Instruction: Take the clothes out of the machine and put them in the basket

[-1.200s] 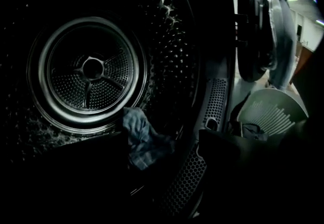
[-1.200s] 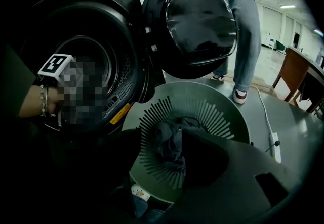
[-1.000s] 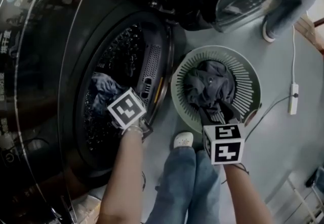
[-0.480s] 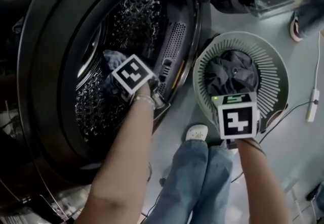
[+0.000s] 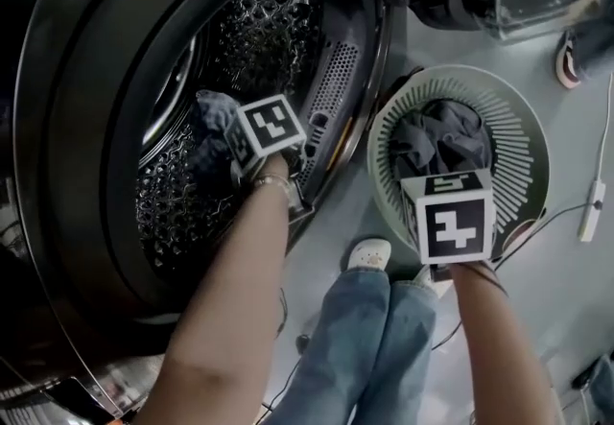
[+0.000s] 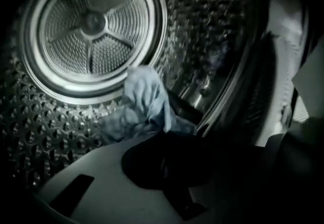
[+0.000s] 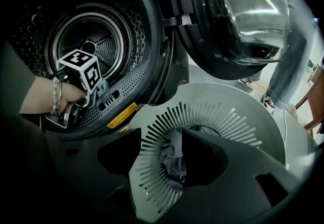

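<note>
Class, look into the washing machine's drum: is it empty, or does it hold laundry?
Not empty. A crumpled light blue cloth lies on the perforated wall of the drum, shown in the left gripper view and the head view.

blue garment (image 6: 144, 101): crumpled in drum (image 6: 93, 20) | basket (image 5: 523, 121): holds dark clothes (image 5: 436, 140)

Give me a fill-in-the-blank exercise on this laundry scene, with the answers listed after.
1. The left tool reaches into the ___ of the machine.
2. The cloth at its tip is light ___.
3. The grey clothes lie in the round white ___.
4. The machine's door stands ___.
Missing words: drum; blue; basket; open.
</note>
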Tool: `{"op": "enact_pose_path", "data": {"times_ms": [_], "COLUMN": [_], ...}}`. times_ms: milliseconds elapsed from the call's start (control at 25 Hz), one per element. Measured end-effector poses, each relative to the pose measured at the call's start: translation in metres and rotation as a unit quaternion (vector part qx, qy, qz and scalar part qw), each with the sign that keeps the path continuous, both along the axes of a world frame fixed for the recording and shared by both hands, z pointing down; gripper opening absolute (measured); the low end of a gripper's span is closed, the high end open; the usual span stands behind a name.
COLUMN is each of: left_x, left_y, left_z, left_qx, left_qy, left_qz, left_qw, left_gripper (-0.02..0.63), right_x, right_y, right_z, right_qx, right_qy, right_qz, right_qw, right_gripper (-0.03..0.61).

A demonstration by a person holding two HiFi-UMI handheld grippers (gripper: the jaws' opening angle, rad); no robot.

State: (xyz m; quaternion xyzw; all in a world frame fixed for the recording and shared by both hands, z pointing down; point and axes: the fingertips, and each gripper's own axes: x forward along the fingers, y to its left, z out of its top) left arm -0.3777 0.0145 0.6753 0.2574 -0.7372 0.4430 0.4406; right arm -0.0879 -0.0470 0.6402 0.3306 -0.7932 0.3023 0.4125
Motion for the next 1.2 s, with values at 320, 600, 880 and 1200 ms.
{"op": "enact_pose_path", "data": {"times_ms": [320,600,880,1200], "left_x": [0.038,0.099,0.152,0.226], "left_y": [-0.028,-0.030,-0.042,-0.061], "left_z": [-0.051,-0.092,-0.135,-0.175], "left_qx": [0.078,0.118,0.158,0.211], "left_qy": [-0.024,0.009,0.059,0.140], "left_qz": [0.072,0.141,0.194,0.255], "left_qw": [0.9941,0.9829,0.9663,0.9332], "left_gripper": [0.013,0.012,0.013,0.012], "right_x": [0.014,0.040,0.084,0.127], "right_y": [0.009,0.018,0.031,0.033], "right_z": [-0.017,-0.049,-0.080,-0.122], "right_qx": [-0.001,0.003,0.002,0.021], "right_qy": [0.000,-0.013,-0.014,-0.022], "right_qz": [0.010,0.054,0.112,0.166], "right_qw": [1.000,0.998,0.994,0.986], "right_gripper": [0.247,0.247,0.242,0.224]}}
